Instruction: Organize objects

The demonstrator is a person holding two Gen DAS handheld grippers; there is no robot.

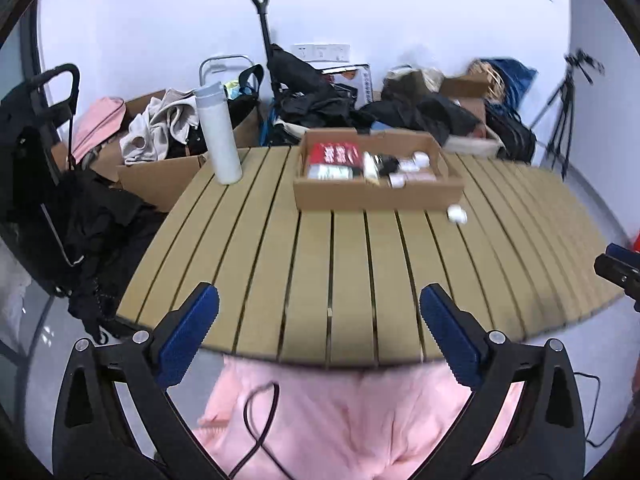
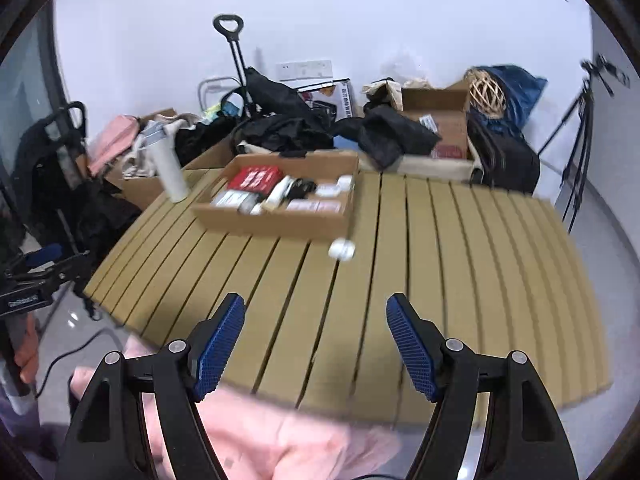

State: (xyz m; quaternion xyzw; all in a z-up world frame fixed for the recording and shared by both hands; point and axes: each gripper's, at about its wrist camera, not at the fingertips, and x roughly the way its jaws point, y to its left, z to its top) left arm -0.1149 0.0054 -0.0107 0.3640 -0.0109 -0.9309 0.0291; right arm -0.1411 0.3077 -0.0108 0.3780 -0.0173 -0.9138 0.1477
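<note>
A shallow cardboard box sits at the far middle of the slatted table. It holds a red packet, tubes and small white bottles. A small white bottle lies on the table just outside the box's near right corner. A tall white flask stands at the far left of the table. My left gripper is open and empty over the near edge. My right gripper is open and empty, near the front edge.
Behind the table are cardboard boxes, clothes, black bags, a trolley handle and a tripod. A person's pink trousers are below the near edge. The right gripper shows at the left view's right edge.
</note>
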